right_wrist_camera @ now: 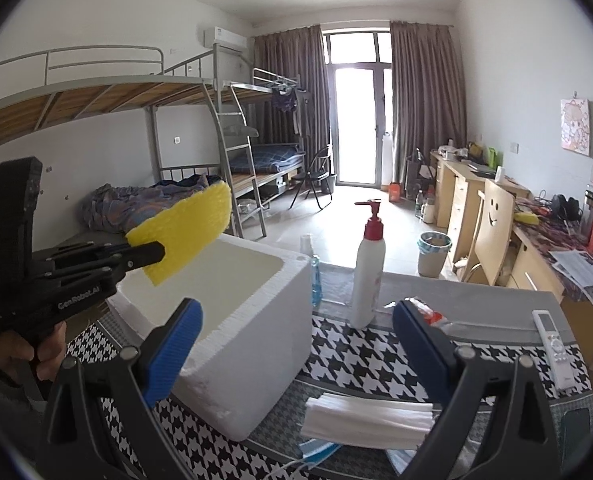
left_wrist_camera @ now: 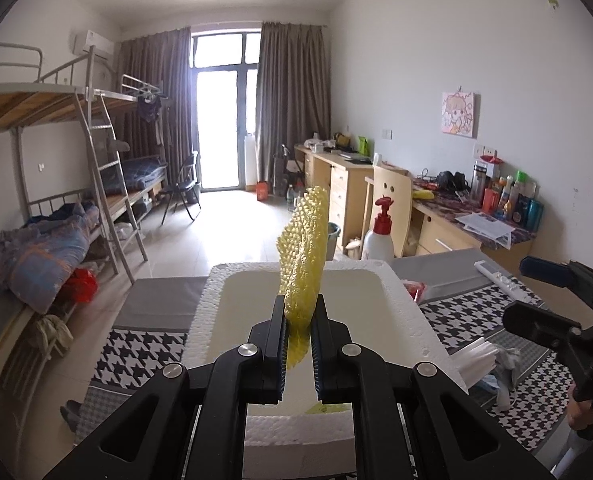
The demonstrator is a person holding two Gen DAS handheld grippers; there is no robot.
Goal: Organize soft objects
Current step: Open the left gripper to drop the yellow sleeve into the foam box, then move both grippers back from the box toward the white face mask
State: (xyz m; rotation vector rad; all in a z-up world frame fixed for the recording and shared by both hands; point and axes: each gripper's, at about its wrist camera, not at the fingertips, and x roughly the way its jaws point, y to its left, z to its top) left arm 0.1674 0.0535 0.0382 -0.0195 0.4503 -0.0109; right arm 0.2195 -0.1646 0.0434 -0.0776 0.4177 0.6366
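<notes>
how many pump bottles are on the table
1: the white pump bottle with a red pump stands upright beside the foam box. Others may be hidden behind the box.

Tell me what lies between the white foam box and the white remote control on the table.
In the right wrist view, a pump bottle stands between the foam box and the remote control, with a red-and-clear wrapper beside it.

From my remote seat, the only lettering I could make out was "GenRobot.AI", printed in white along the black body of the left gripper (right_wrist_camera: pixel 154 254) as the right wrist camera saw it. A smaller white marking sat lower on that same body, but it was too blurred for me to read. Labels on the pump bottle (right_wrist_camera: pixel 369 276) and the desk bottles (left_wrist_camera: pixel 512 200) were illegible.
</notes>
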